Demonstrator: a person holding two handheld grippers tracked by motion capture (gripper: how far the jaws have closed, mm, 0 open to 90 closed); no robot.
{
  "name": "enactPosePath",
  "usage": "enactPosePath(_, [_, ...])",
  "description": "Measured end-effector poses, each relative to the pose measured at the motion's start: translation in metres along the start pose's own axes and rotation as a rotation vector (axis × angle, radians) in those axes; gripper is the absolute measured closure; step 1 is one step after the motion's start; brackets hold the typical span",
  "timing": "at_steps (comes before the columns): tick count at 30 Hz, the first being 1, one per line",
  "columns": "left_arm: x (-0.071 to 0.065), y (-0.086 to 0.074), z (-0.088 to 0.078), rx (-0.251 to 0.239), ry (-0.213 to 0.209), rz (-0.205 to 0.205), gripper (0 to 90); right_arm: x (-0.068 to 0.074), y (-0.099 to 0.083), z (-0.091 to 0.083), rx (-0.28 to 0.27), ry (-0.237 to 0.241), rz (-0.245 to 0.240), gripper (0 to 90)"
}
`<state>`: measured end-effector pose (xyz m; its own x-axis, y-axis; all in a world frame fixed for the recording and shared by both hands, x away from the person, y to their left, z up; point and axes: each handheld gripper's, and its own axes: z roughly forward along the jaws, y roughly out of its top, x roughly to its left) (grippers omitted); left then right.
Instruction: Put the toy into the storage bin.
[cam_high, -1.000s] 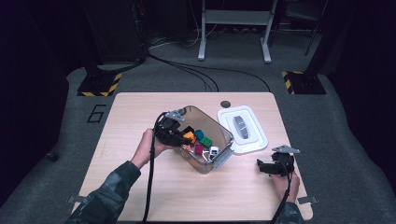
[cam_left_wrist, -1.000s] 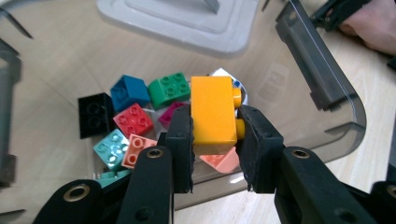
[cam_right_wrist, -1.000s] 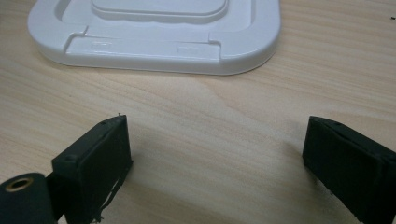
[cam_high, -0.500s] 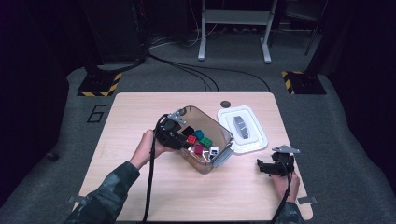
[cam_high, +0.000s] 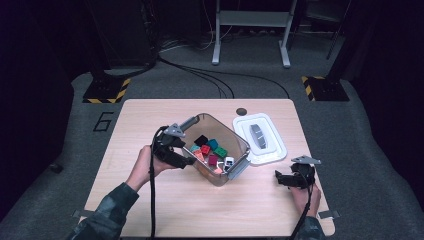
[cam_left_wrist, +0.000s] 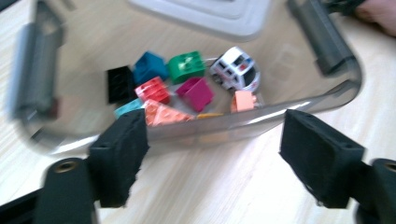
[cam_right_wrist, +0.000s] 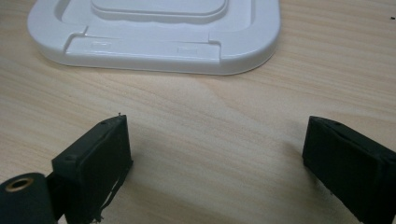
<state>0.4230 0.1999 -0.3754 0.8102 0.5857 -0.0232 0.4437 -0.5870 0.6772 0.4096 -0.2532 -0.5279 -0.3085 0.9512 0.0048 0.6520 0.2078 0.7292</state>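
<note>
Presumably the risk lies at the near wall: the left gripper (cam_high: 189, 161), jaws just opened with nothing between them, could nudge the clear bin (cam_high: 240, 141) and tip it. That bin sits mid-table, lid (cam_high: 273, 150) off at its right, holding coloured bricks (cam_left_wrist: 186, 66) and a toy car (cam_left_wrist: 235, 73). The right gripper (cam_high: 278, 177) rests spread and empty, near right.

Dim room, grey carpet (cam_high: 360, 130), wooden table (cam_high: 150, 112).
</note>
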Motion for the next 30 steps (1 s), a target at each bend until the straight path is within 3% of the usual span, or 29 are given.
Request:
enactPosePath(6, [0.006,-0.025,-0.008,-0.022,0.062,-0.037,16.2,0.0,0.0,0.0,0.0,0.0,0.0,7.1])
enactPosePath(12, [0.015,-0.05,-0.006,-0.032,0.085,-0.091,15.3,0.0,0.0,0.0,0.0,0.0,0.0,7.0])
enactPosePath(14, [0.018,-0.059,-0.003,-0.026,0.116,-0.101,15.1,0.0,0.0,0.0,0.0,0.0,0.0,7.0])
enactPosePath(16, [0.023,-0.07,0.002,-0.018,0.138,-0.102,14.6,0.0,0.0,0.0,0.0,0.0,0.0,7.0])
enactPosePath(21, [0.036,-0.099,0.017,0.012,0.167,-0.151,14.2,0.0,0.0,0.0,0.0,0.0,0.0,7.0])
enactPosePath(24, [0.044,-0.117,0.028,0.014,0.198,-0.192,13.1,0.0,0.0,0.0,0.0,-0.001,0.0,7.0])
enactPosePath(27, [0.051,-0.133,0.036,0.043,0.232,-0.21,12.3,0.0,0.0,0.0,0.0,-0.001,0.0,7.1])
enactPosePath(30, [0.056,-0.147,0.045,0.037,0.264,-0.233,11.5,0.0,0.0,0.0,0.0,-0.001,0.0,7.0])
